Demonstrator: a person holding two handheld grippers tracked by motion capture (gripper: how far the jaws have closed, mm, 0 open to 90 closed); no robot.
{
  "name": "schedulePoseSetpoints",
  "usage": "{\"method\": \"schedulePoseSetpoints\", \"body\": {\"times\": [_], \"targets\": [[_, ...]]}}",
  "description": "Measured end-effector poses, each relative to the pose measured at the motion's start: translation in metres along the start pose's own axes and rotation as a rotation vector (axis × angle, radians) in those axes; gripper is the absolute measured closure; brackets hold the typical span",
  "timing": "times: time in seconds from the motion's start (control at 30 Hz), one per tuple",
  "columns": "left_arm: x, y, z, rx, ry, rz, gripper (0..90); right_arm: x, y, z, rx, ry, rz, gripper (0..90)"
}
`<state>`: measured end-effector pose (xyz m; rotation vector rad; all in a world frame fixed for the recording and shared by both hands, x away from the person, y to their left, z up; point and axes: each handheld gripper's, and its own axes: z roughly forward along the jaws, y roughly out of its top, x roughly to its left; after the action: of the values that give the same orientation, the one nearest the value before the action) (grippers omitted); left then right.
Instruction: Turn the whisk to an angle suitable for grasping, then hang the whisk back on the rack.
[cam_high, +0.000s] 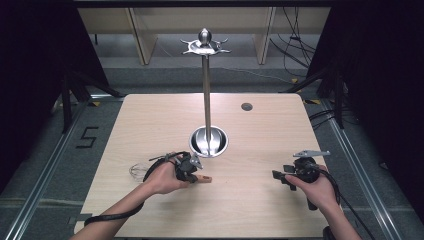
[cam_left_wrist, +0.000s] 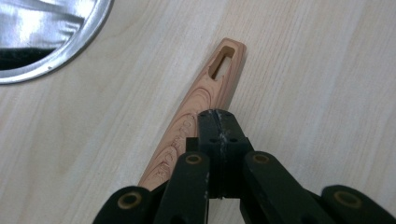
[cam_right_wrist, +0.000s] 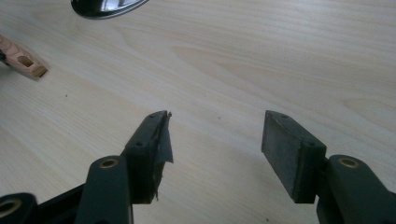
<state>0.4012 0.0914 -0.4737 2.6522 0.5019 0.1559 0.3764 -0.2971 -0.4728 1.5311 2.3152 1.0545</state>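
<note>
Pale wood grain covers the surface (cam_high: 165, 120), whose far half lies bare apart from a small dark round spot (cam_high: 247, 106) near the far right corner. Wide open room lies between the two grippers along the near edge, and the left and right margins are free too. A steel stand (cam_high: 206, 85) rises from a round shiny base (cam_high: 208, 141) at the middle of the surface, topped by a ring of hooks and a knob. Grey floor with metal rails borders both sides, with cables on the floor at the right and pale shelving beyond the far edge.

The left hand (cam_high: 162, 178) comes in from the near left, forearm angled toward the middle, carrying the left gripper (cam_high: 192, 167) just in front of the base. In the left gripper view its jaws are pressed together above a wooden handle (cam_left_wrist: 196, 114) with a slot at its tip; the handle lies flat on the surface, and a wire whisk head (cam_high: 137, 170) shows to the hand's left. Whether the jaws touch the handle cannot be told.

The right hand (cam_high: 317, 187) holds the right gripper (cam_high: 281, 177) near the near right, jaws spread wide over bare wood.
</note>
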Motion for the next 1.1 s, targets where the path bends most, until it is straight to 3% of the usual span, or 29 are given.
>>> {"method": "schedulePoseSetpoints", "body": {"times": [0.03,0.07,0.1,0.13,0.17,0.2,0.23,0.33,0.4,0.53,0.57,0.6,0.7,0.73,0.8,0.83,0.87,0.9,0.93,0.97,1.0,1.1], "targets": [[-0.001,0.000,-0.003,-0.010,-0.006,0.024,86.1,0.000,0.000,-0.001,0.009,-0.019,-0.001,42.2],[-0.004,0.000,-0.012,-0.021,-0.013,0.066,75.9,-0.003,0.000,0.000,-0.013,0.001,0.002,42.2],[-0.004,0.000,-0.012,-0.021,-0.013,0.066,70.3,-0.003,0.000,0.000,-0.013,0.001,0.002,42.2],[-0.004,-0.001,-0.019,-0.016,-0.014,0.109,63.5,-0.003,-0.001,-0.002,-0.008,0.001,0.016,42.2],[-0.003,-0.001,-0.024,-0.004,-0.006,0.141,63.5,-0.003,-0.001,-0.002,-0.008,0.001,0.016,42.2],[0.000,-0.003,-0.032,-0.023,0.007,0.119,58.3,-0.005,-0.002,-0.002,-0.013,0.018,0.025,42.2],[0.003,-0.004,-0.035,-0.033,0.015,0.105,55.6,-0.007,-0.003,0.000,-0.035,0.023,0.002,42.2],[0.010,-0.008,-0.039,-0.051,0.014,0.078,50.9,-0.008,-0.004,-0.002,-0.049,0.015,0.019,42.2],[0.013,-0.012,-0.039,-0.058,0.008,0.055,44.4,-0.008,-0.003,-0.005,-0.045,0.003,-0.003,42.1],[0.011,-0.020,-0.040,-0.076,0.004,0.048,40.9,-0.004,-0.001,-0.006,-0.041,-0.006,-0.001,42.1],[0.010,-0.021,-0.040,-0.091,0.006,0.038,40.2,-0.002,0.002,-0.003,-0.054,-0.006,-0.043,42.1],[0.010,-0.023,-0.042,-0.098,0.013,0.038,39.5,0.005,0.002,-0.004,-0.028,-0.002,0.027,42.1],[0.011,-0.025,-0.044,-0.103,0.025,0.040,37.9,0.006,0.002,-0.003,-0.023,0.008,-0.008,42.1],[0.014,-0.025,-0.046,-0.079,0.027,0.058,37.9,0.012,0.003,-0.005,0.012,-0.001,0.052,42.1],[0.014,-0.026,-0.045,-0.062,0.023,0.058,36.0,0.006,0.004,0.000,-0.026,0.021,-0.005,42.1],[0.015,-0.026,-0.044,-0.058,0.019,0.058,35.5,0.005,0.004,0.000,-0.020,0.025,-0.003,42.1],[0.017,-0.025,-0.042,-0.041,0.014,0.077,35.5,0.001,0.003,0.005,-0.065,0.033,-0.026,42.1],[0.017,-0.025,-0.042,-0.041,0.014,0.077,35.8,0.001,0.003,0.005,-0.065,0.033,-0.026,42.1],[0.018,-0.025,-0.040,-0.032,0.014,0.086,38.0,-0.001,0.005,0.001,-0.015,0.005,-0.034,42.2],[0.019,-0.024,-0.038,-0.018,0.018,0.106,38.0,-0.001,0.005,0.001,-0.015,0.005,-0.034,42.2],[0.018,-0.024,-0.036,0.026,0.015,0.151,39.4,-0.001,0.004,0.001,-0.011,0.019,-0.003,42.1],[0.018,-0.025,-0.034,0.039,0.007,0.163,39.6,0.000,0.004,0.002,-0.014,0.011,-0.017,42.2]]}}
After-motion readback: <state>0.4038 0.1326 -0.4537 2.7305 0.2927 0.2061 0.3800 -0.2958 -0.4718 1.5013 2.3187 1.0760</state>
